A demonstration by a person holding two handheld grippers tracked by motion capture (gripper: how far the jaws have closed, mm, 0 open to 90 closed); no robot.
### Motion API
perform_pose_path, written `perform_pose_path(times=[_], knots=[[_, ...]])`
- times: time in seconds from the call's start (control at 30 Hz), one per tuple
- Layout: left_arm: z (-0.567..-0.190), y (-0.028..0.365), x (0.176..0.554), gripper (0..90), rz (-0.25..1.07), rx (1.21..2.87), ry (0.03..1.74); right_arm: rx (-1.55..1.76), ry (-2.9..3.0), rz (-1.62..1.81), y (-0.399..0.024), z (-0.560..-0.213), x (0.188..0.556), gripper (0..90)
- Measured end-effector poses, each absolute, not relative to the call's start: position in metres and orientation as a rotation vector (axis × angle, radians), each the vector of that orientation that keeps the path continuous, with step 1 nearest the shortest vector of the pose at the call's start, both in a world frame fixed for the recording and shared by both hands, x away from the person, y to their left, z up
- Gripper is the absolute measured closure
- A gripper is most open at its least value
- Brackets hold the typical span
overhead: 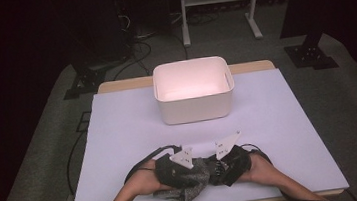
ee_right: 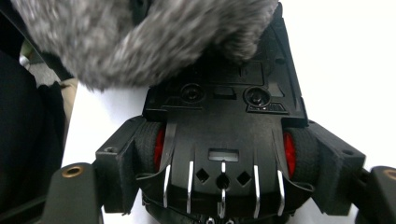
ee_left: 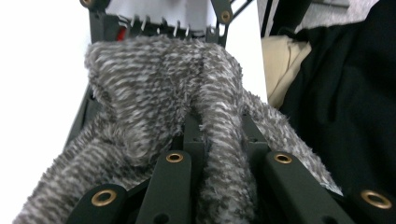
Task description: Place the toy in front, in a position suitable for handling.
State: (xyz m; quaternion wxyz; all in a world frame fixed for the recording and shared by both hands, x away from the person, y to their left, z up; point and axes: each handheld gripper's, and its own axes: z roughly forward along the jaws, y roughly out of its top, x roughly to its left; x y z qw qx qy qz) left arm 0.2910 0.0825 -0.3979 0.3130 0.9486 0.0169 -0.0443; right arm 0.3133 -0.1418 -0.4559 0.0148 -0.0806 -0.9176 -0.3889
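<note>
Table edges frame a pale sheet (overhead: pixel 119 132) that lies bare across its left part, and the near edge runs just below the person's wrists. At that near edge, left of centre, the left hand (overhead: pixel 142 183) holds the left gripper (overhead: pixel 186 172), whose jaws are clamped on a grey fuzzy cloth (overhead: pixel 188 185); in the left gripper view the cloth (ee_left: pixel 187 116) bunches up between the black jaws and drapes over them. Part of the cloth hangs toward the sheet's near edge. Behind, at the centre, a white bin (overhead: pixel 193 90) stands well apart from the hands, with bare sheet between. Just right of the cloth, the right gripper (overhead: pixel 219 169) faces the left one closely, its jaws spread wide with the other gripper's body between them; the cloth (ee_right: pixel 140 37) hangs blurred at the top of its view. Farther right the sheet is bare to its edge.
</note>
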Motion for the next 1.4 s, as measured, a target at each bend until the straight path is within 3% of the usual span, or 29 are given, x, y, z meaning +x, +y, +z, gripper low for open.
perform_pose_path(times=[0.37, 0.73, 1.4], knots=[[-0.376, 0.101, 0.313, 77.8, 0.008, 2.491, 0.15, -0.008, -2.952, -1.182, -0.15, -0.448, 0.321, 24.0], [-0.405, 0.097, 0.326, 77.8, -0.045, 2.564, 0.187, -0.191, -2.882, -1.171, -0.166, -0.457, 0.326, 21.5], [-0.402, 0.081, 0.322, 77.8, -0.09, 2.546, 0.13, -0.272, -2.869, -1.198, -0.18, -0.449, 0.318, 20.4]])
